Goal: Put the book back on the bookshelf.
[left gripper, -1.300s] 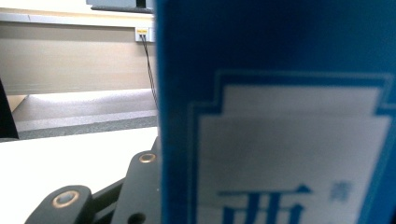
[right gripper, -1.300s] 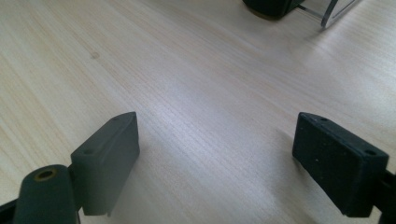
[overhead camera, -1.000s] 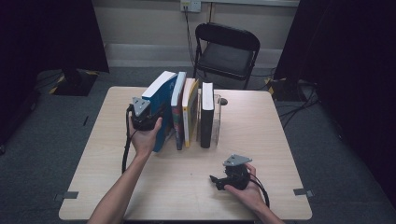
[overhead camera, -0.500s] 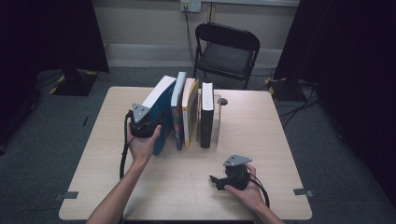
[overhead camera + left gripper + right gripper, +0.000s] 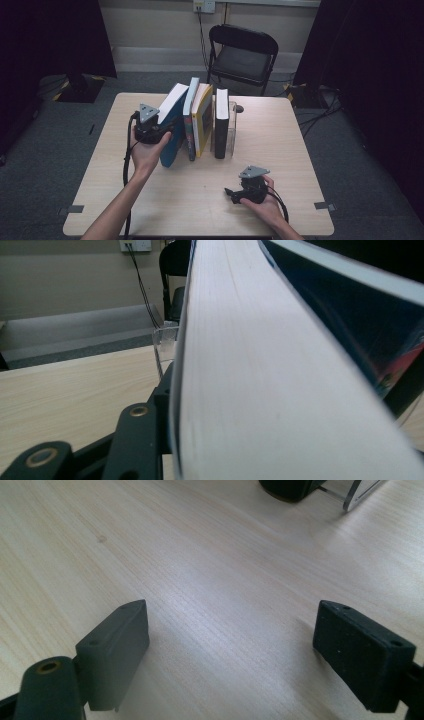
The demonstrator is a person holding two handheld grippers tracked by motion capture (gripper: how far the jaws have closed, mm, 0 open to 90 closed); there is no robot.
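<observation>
The left tongs (image 5: 167,131), raised level, have just been opening around the leaning blue book (image 5: 172,125); right tongs (image 5: 231,192) rest wide open, empty, on the table (image 5: 300,150). 4 books stand.

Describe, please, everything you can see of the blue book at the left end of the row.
The blue book has a dark blue cover and white page edges. It stands on the table, tilted right against its neighbour in the row. The left gripper straddles its near edge; its jaws have just been opening, the book between them, pads apparently no longer pressing.
</observation>
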